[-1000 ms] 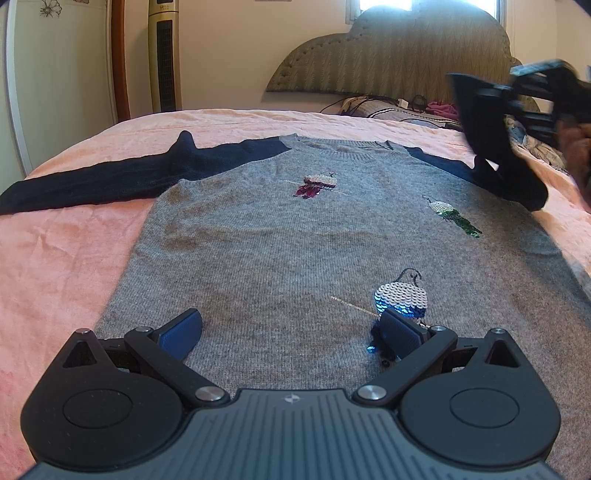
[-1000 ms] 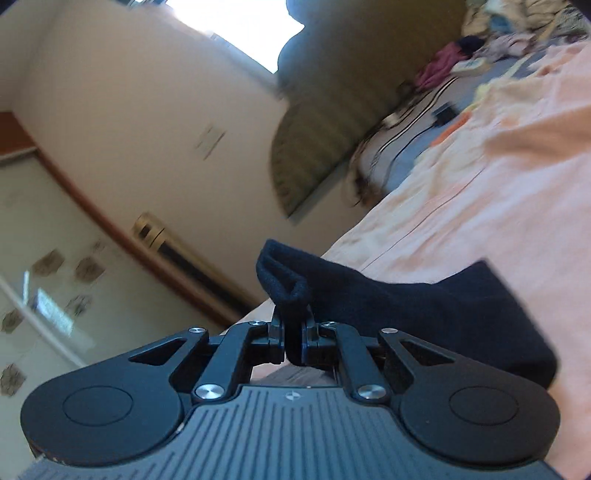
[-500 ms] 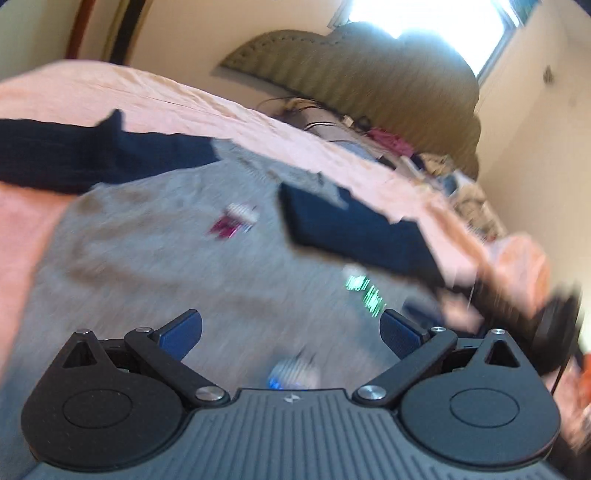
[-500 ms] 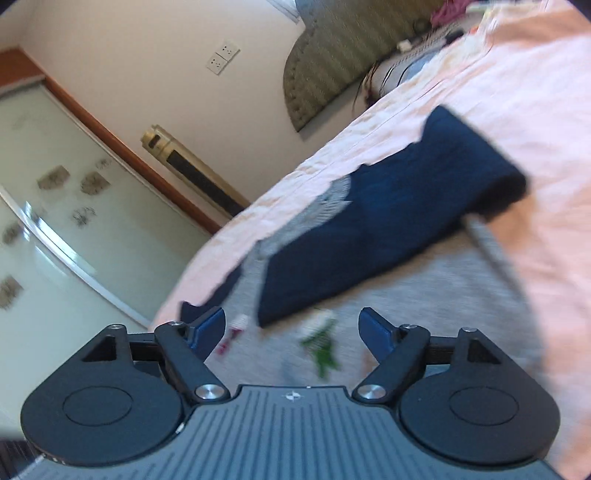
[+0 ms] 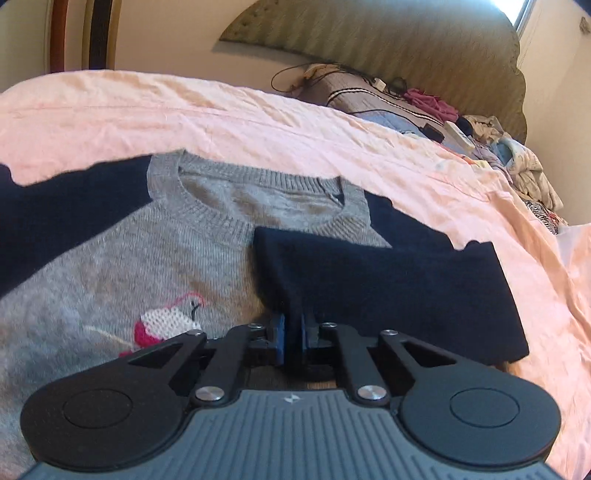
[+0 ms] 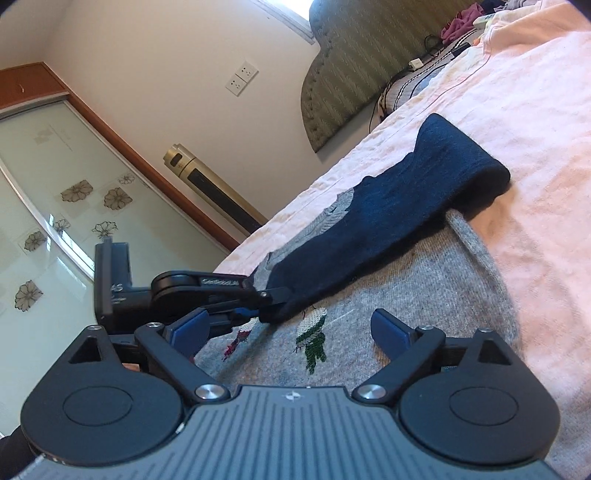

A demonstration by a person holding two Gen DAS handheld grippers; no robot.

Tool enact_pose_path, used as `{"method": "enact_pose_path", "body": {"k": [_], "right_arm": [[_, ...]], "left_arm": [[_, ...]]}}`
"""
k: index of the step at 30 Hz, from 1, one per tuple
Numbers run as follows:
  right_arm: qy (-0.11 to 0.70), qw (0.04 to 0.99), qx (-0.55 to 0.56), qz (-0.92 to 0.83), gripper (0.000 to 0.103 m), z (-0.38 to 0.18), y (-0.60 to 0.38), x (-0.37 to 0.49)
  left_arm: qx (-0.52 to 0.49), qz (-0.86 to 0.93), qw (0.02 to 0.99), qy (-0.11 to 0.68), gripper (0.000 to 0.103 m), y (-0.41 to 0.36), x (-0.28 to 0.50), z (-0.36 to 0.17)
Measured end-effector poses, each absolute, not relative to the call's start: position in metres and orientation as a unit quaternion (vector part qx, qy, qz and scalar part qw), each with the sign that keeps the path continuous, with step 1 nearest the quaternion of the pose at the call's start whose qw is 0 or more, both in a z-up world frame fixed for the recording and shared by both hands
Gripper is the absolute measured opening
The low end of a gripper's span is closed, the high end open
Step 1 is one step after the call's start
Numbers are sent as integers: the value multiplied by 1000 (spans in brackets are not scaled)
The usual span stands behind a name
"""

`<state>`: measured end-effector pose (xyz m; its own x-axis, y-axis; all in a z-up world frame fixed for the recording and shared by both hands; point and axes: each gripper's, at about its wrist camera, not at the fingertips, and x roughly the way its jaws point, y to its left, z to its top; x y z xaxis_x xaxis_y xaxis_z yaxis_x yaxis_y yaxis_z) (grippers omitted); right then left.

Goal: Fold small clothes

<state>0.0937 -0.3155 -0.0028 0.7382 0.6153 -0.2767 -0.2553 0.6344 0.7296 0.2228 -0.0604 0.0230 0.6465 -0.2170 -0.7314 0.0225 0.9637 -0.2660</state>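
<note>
light: daylight is coming in from the window (image 6: 284, 14), blowing out there
bedsheet (image 5: 258, 122): you're getting glare, pink washing out
edges: fisheye is bending the headboard (image 5: 369, 48)
focus: sweater (image 5: 110, 277) is smearing slightly near the lens

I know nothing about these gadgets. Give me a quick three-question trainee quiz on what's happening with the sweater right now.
1. True or false: the left gripper is shut on the navy sleeve.
2. The right gripper is: A open, B shut on the sweater, C out of view.
3. Fill in: the folded sleeve lies across the sweater's grey ____.

Key: 1 true; 2 A; 3 body (chest).
</note>
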Motion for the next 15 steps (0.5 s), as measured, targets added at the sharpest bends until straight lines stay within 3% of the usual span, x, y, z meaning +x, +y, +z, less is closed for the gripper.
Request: {"method": "enact_pose_path", "body": {"k": [6, 15], "right_arm": [[260, 866, 345, 253, 96, -5, -314, 94], [263, 869, 334, 253, 97, -4, -309, 96]], "left_arm": [[-86, -38, 926, 366, 6, -32, 206, 57], [-81, 25, 917, 389, 9, 26, 183, 23]]}}
